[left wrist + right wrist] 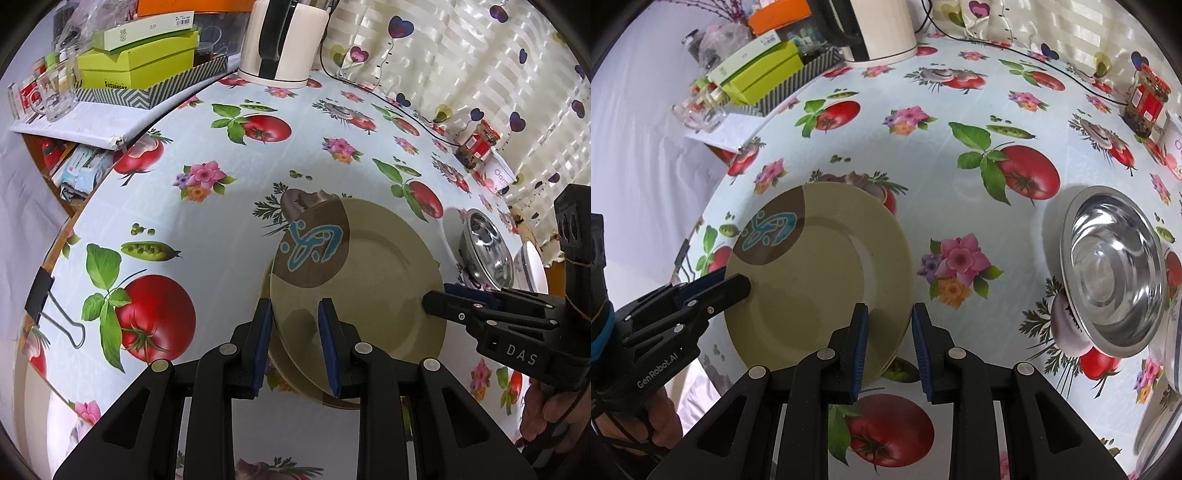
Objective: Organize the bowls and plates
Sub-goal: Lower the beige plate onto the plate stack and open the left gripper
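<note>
A beige plate point(369, 280) with a brown and blue patch sits on another like it on the flowered tablecloth; it also shows in the right wrist view point(820, 273). My left gripper point(295, 347) is open, its fingers on either side of the plate's left rim. My right gripper point(890, 347) is open, its fingers on either side of the right rim; it also shows in the left wrist view point(436, 301). A steel bowl point(1115, 273) stands to the right, tilted on something under it, also in the left wrist view point(487, 251).
A white kettle point(284, 40) with a black cord stands at the back. Green boxes point(136, 62) and a glass mug point(55, 92) sit on a tray at the back left. A red-labelled jar point(1145, 103) stands at the back right. A binder clip point(48, 306) grips the left edge.
</note>
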`<state>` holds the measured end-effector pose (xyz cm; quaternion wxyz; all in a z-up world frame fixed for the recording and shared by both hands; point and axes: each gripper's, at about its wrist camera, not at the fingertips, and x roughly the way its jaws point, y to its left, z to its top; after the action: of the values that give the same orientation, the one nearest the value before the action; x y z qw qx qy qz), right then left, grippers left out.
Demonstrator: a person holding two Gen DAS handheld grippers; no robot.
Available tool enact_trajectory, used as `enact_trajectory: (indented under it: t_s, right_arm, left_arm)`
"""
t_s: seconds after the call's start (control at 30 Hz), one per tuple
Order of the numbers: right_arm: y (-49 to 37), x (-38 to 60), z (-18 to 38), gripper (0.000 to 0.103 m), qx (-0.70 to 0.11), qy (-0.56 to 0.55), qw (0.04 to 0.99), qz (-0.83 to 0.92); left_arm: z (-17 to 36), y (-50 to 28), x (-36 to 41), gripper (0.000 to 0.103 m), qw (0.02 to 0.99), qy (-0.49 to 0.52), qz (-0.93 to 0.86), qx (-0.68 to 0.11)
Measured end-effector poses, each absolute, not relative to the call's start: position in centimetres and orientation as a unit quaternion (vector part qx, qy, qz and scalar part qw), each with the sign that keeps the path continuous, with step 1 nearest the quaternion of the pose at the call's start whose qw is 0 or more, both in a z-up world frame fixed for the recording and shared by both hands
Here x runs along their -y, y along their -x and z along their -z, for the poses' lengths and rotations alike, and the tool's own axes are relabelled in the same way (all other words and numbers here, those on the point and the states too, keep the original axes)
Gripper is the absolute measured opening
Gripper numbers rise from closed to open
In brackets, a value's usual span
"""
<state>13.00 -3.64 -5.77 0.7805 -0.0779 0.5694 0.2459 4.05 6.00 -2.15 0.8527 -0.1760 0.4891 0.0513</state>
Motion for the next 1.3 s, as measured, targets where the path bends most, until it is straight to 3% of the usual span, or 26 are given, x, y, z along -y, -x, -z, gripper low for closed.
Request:
enact_trajectory:
  t_s: [1.3]
  right_arm:
    - [-12.1, 3.7, 6.1, 0.027, -0.561, 0.085, 0.781, -0.26]
  left_arm:
    - [2.7, -3.0, -6.2, 0.026, 0.853, 0.175, -0.052, -0.488]
